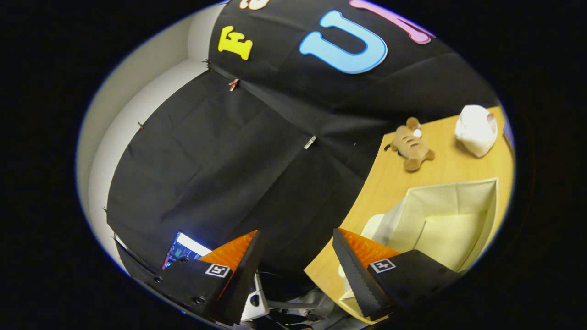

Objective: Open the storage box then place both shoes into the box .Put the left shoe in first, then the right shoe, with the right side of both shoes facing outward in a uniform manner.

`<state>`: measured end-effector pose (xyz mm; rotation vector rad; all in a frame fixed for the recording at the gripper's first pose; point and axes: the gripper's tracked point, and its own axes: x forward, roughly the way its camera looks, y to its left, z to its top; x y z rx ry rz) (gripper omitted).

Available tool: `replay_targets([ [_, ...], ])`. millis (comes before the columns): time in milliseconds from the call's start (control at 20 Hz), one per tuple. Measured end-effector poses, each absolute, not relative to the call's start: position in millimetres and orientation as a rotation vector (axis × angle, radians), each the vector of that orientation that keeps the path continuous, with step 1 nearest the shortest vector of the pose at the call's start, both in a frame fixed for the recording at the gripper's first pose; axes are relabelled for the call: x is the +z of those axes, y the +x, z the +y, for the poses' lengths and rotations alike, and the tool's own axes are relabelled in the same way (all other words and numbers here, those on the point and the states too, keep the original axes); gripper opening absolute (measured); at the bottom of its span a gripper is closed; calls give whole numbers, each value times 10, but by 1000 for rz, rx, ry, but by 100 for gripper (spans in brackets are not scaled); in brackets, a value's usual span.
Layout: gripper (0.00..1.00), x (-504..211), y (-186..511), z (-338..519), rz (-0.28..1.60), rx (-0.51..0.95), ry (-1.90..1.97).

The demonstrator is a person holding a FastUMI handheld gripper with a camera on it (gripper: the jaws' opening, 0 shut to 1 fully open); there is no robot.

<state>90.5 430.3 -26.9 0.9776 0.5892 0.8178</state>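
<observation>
The tongs point(298, 261) stand open, their two fingers spread wide with nothing between them, held off to the side of the desk point(394, 183) and tilted against it. One finger hangs over the dark booth cloth, with a lit screen point(181, 250) just beside it; below and between the fingers some pale equipment shows, too blurred to name. The other finger lies over the near corner of the desk, overlapping the near edge of the storage box point(454, 215). The box is a cream fabric one, sitting on the wooden desk just ahead of that finger; its top is open and its pale inside is bare in the part that can be seen. Beyond the box, well apart from it, a small brown plush toy point(412, 144) lies near the desk's far edge. Near it, farther along the desk, rests a white rounded object point(477, 128), which I cannot identify. Behind all this hangs the black cloth wall point(220, 151), with a pale wall at its side.
</observation>
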Motion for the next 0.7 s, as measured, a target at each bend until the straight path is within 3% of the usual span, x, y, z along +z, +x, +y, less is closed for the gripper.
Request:
replay_targets([
  [200,98,-394,768,3757,547,728,811],
  [450,97,-566,618,2570,429,479,541],
  [700,98,-976,277,1533,458,254,429],
])
